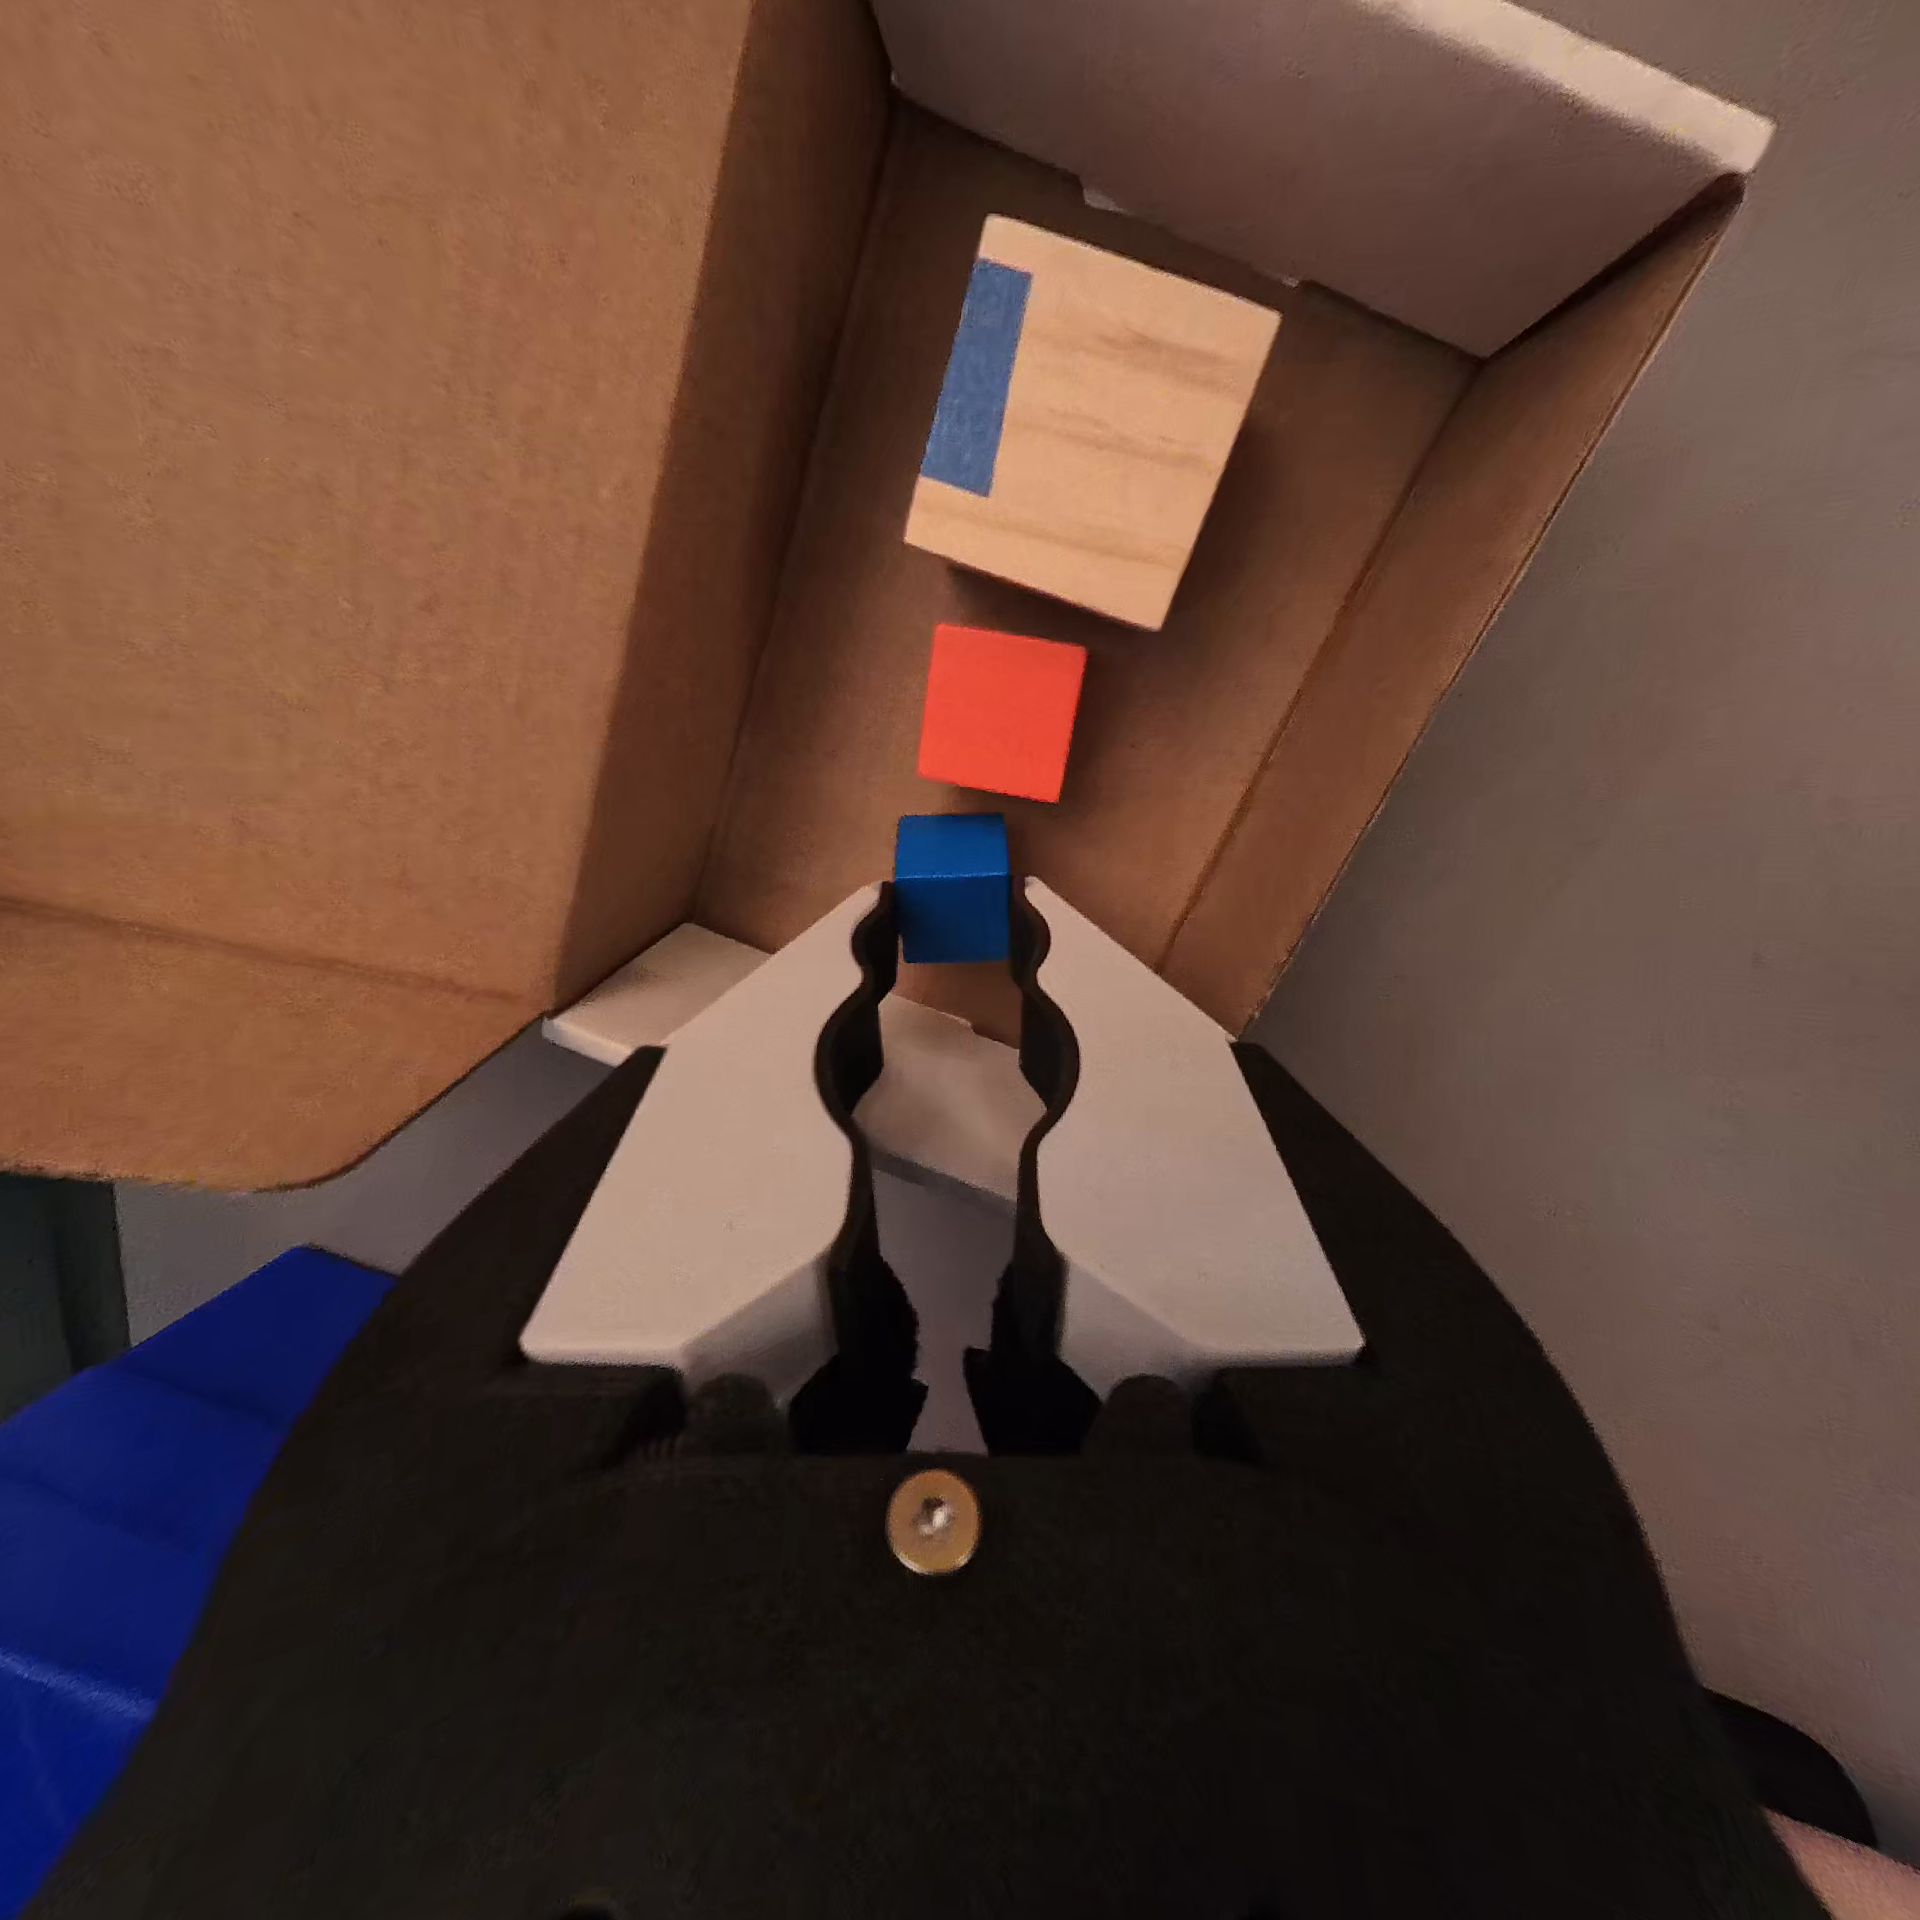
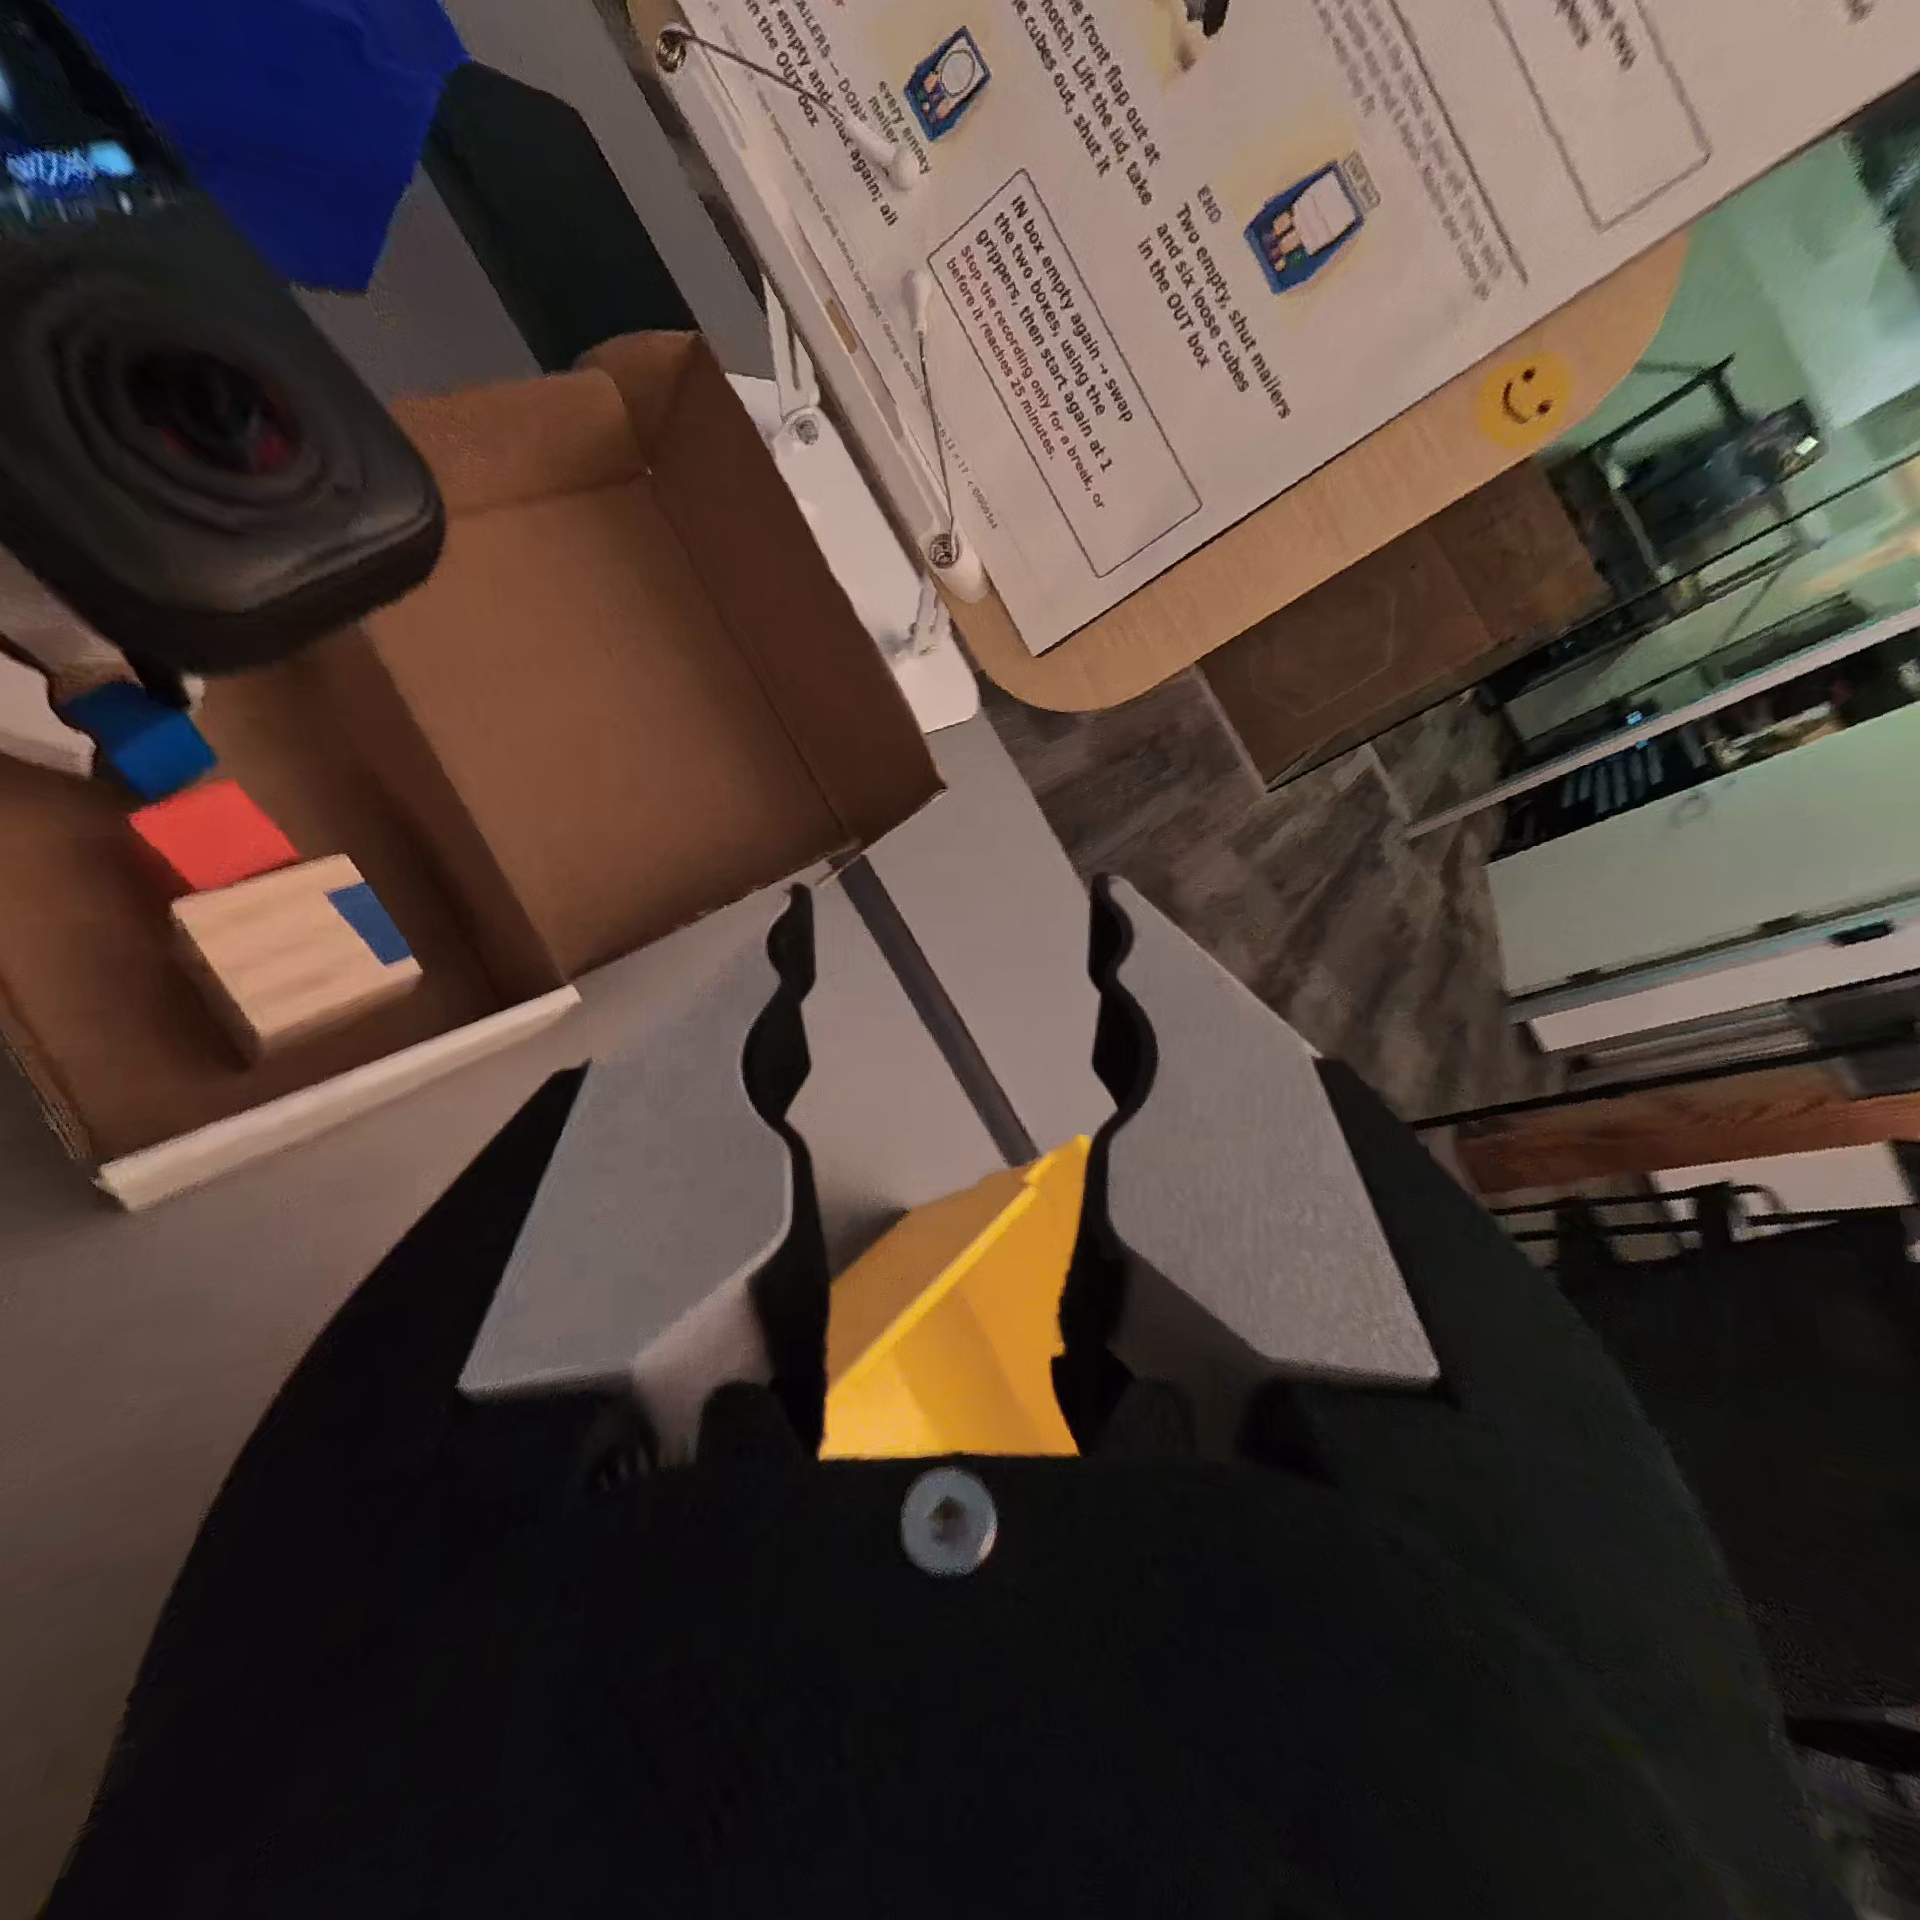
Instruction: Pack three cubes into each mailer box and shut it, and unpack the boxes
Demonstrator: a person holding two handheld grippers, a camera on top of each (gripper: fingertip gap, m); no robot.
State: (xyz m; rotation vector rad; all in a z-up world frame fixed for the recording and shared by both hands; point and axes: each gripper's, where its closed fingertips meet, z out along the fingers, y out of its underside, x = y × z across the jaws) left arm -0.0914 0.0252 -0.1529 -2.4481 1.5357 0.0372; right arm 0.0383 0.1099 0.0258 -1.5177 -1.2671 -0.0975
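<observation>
The open mailer box (image 1: pixel 1351 665) sits on the grey table (image 1: pixel 1662 935) with its lid (image 1: pixel 364 520) flipped up, and inside it there's a big wooden cube (image 1: pixel 1122 436) with a blue patch on one face, then a smaller red cube (image 1: pixel 1000 713) just beside it. The left gripper (image 1: pixel 954 914) hangs over the box's near end with its fingers clamped on the little blue cube (image 1: pixel 952 894), close to the red one. Off to the side, the right gripper (image 2: pixel 945 935) has its fingers spread apart with nothing between them, a yellow bin (image 2: pixel 935 1330) showing underneath and a printed instruction sheet (image 2: pixel 1195 208) beyond.
</observation>
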